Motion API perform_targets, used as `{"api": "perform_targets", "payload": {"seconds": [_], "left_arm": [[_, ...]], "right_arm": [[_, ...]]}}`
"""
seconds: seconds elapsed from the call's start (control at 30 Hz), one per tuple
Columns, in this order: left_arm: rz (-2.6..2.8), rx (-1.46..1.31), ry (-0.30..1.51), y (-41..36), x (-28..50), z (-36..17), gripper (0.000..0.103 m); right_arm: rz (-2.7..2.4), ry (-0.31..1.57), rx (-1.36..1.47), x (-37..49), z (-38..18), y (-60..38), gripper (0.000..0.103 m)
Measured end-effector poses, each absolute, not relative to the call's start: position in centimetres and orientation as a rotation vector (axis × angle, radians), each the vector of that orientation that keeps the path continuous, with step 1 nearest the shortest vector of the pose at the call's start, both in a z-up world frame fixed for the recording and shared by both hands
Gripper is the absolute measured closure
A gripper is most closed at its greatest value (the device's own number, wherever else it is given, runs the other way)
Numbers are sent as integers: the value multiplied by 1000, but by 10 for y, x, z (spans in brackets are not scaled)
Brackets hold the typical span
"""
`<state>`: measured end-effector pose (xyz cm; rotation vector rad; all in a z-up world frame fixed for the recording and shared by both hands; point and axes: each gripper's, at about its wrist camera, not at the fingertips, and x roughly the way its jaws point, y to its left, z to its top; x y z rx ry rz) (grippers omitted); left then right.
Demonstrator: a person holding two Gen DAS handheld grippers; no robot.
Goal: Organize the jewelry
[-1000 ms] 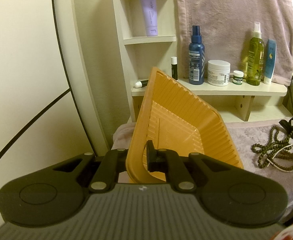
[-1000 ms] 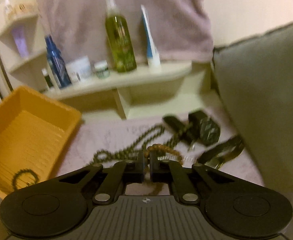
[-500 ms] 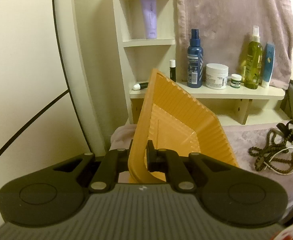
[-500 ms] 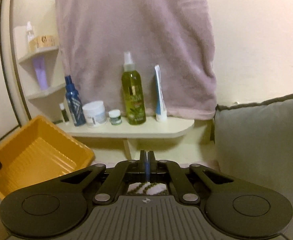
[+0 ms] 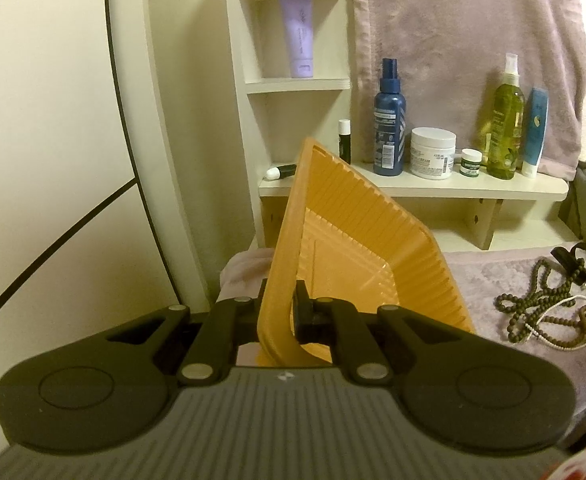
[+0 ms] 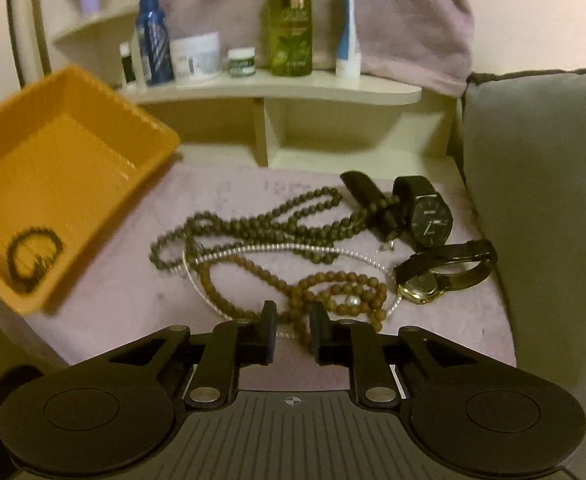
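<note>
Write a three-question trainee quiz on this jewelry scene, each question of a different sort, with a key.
1. True or false: the left tool is clamped on the rim of the orange bin.
2. What already lies in the orange bin? A) a gold watch B) a dark bead bracelet C) a white jar
3. Fill in: the right tool is ____, above the brown bead strand.

Key: 1 true; 2 B; 3 open.
</note>
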<state>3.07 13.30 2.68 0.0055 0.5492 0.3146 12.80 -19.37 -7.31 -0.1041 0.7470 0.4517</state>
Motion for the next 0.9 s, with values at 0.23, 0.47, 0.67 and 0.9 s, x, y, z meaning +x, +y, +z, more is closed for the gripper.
{"api": "perform_targets", "payload": {"seconds": [0.23, 0.47, 0.67, 0.9], "left_arm": [[320, 6, 554, 134, 32, 26, 95], [322, 6, 554, 134, 33, 25, 95], [323, 6, 555, 134, 33, 25, 95], [323, -1, 552, 136, 32, 24, 95]], "right_arm": [[465, 734, -153, 135, -88, -188, 85], [481, 719, -143, 132, -78, -190, 97], [482, 600, -93, 123, -33, -199, 97], [508, 436, -26, 120, 37, -203, 97]]}}
